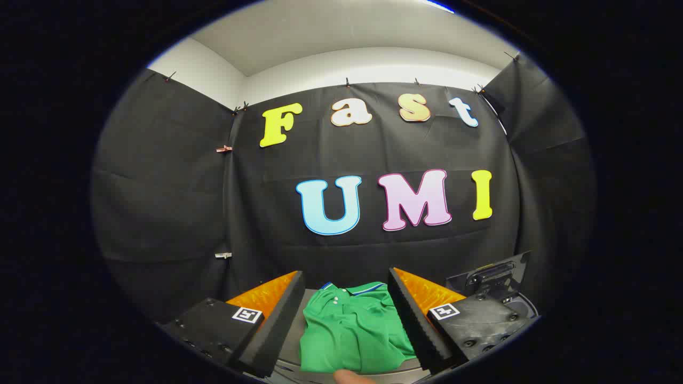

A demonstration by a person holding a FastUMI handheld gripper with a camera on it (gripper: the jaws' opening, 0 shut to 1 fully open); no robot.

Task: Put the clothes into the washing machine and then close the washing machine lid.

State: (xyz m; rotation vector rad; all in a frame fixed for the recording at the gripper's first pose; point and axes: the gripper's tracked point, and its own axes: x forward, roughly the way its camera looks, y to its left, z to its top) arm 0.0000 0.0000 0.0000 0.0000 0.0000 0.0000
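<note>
**A:** What do we have, starting with the biggest thing?

**B:** The black cloth wall [373, 250] closes off the back, with more black cloth to either side, so we are boxed in on three sides. Above it we see a white wall and ceiling.

**A:** And the surface?

**B:** A grey surface [291, 341] lies low between the fingers, and its front edge curves just below the shirt. The green shirt [352, 333] lies flat on it, collar pointing away from us toward the cloth wall. The collar has a blue and white trim, and we can make out small buttons below it.

**A:** Where is the washing machine?

**B:** Beyond the right finger we see a dark raised lid [491, 277] and part of a round rim [525, 306] under it. We cannot tell more of the machine.

**A:** The hand-held gripper?

**B:** The hand-held gripper [347, 298] stands spread wide, holding nothing. The shirt lies between the two fingers, with a gap on each side, clearer on the left.

**A:** Any writing we can read?

**B:** Each finger carries a small square black-and-white marker [247, 314]; no words on them. The shirt shows no label we can read.

**A:** Anything smaller?

**B:** A fingertip [349, 376] shows at the shirt's near hem.
</note>
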